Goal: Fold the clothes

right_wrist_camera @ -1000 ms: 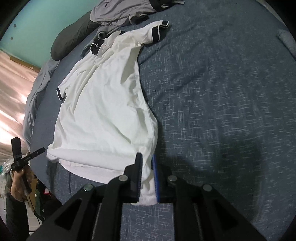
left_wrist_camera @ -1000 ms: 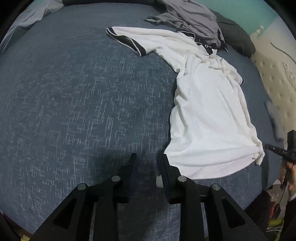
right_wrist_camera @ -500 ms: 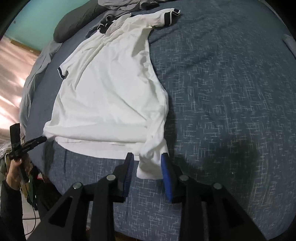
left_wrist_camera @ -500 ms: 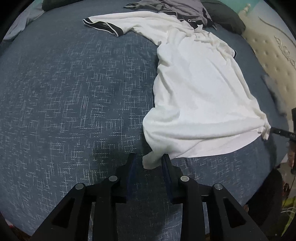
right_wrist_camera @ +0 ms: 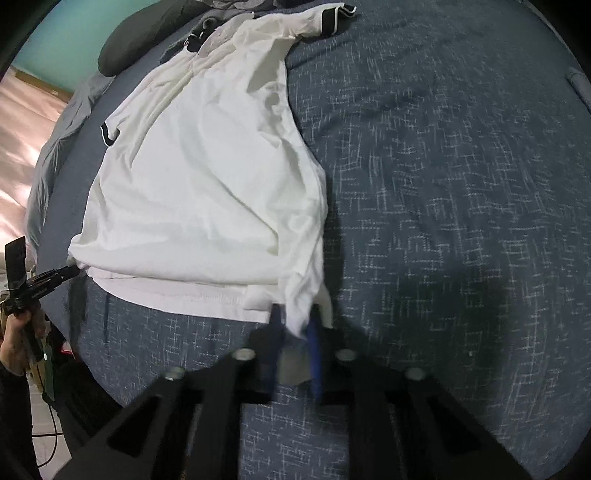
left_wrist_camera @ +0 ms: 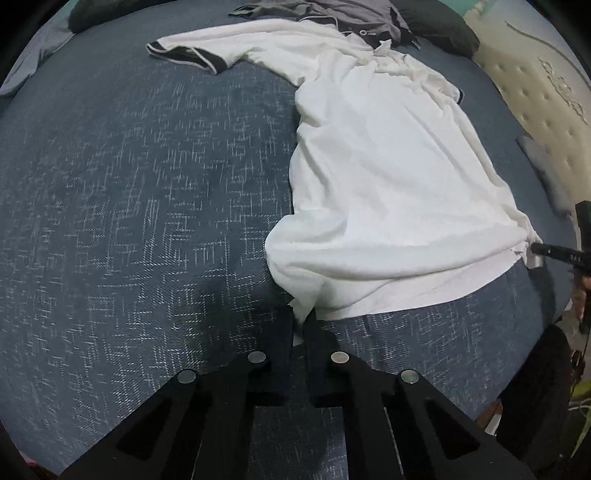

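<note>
- Closest to each camera, at the near hem of the white shirt (left_wrist_camera: pixel 388 177), two grippers are pinching cloth.
- At one hem corner, the left gripper (left_wrist_camera: pixel 301 325) is sitting closed tight on a little bunch of shirt cloth.
- At the other hem corner, the right gripper (right_wrist_camera: pixel 293 325) is closing its jaws, and a fold of the shirt is sitting between them, so it looks like it is gripping the shirt too.
- I think the step going on is grabbing the bottom of the shirt with both grippers.
- Next, both corners probably need lifting together and carrying up toward the collar, keeping the hem straight so the shirt is not bunching.
- Past the hem, the shirt is lying spread on the blue bed cover (left_wrist_camera: pixel 129 184), reaching away from the grippers.
- Farther along the shirt, a sleeve with a dark band (left_wrist_camera: pixel 184 55) is sticking out sideways.
- Beyond the shirt's collar, a grey garment (left_wrist_camera: pixel 332 14) is lying by a dark pillow (left_wrist_camera: pixel 439 29).
</note>
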